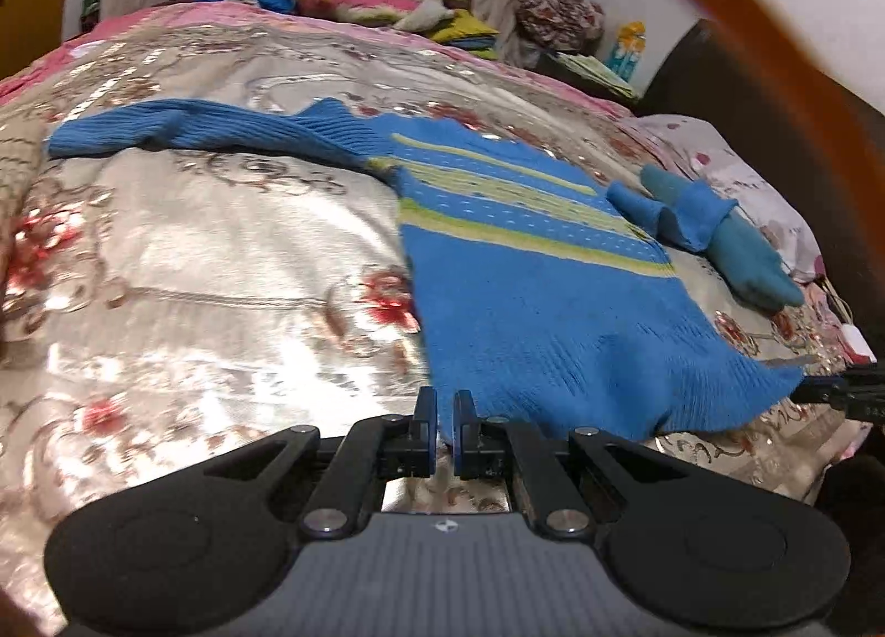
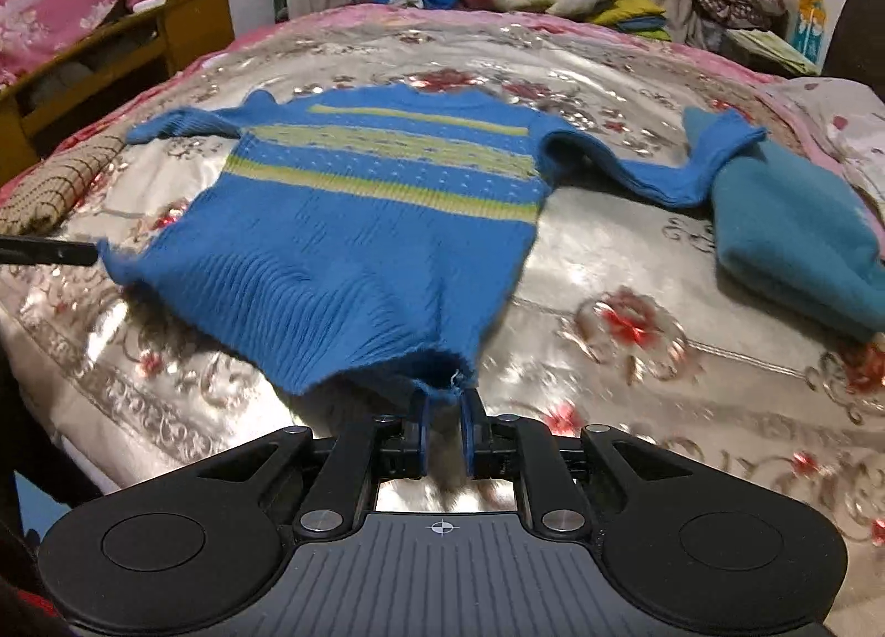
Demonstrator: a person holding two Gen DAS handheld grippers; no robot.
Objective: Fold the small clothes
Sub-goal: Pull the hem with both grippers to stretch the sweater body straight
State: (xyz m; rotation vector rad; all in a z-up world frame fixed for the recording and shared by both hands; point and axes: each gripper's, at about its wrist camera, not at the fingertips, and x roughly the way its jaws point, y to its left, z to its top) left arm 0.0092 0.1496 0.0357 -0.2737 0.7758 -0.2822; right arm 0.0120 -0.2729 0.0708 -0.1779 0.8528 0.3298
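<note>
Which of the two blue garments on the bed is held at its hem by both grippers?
The striped blue sweater, lying spread out with yellow-green bands across its chest. The plain teal garment lies folded to its right, touched by neither gripper.

Indoor light, medium bright, strong glare on the satin bedspread (image 1: 182, 250) at 9 o'clock. Heavy fisheye bending, dark corners. Motion blur near the bottom hems; orange blur (image 1: 735, 29) at 1 o'clock, left view.

teal folded cloth (image 2: 796, 250) cut off by right frame edge. sweater (image 2: 376, 228) hem corner hidden between right gripper (image 2: 444, 410) fingers. bedspread (image 2: 636, 338) near the gripper motion-blurred. shelf (image 2: 110, 56) contents indistinct.
</note>
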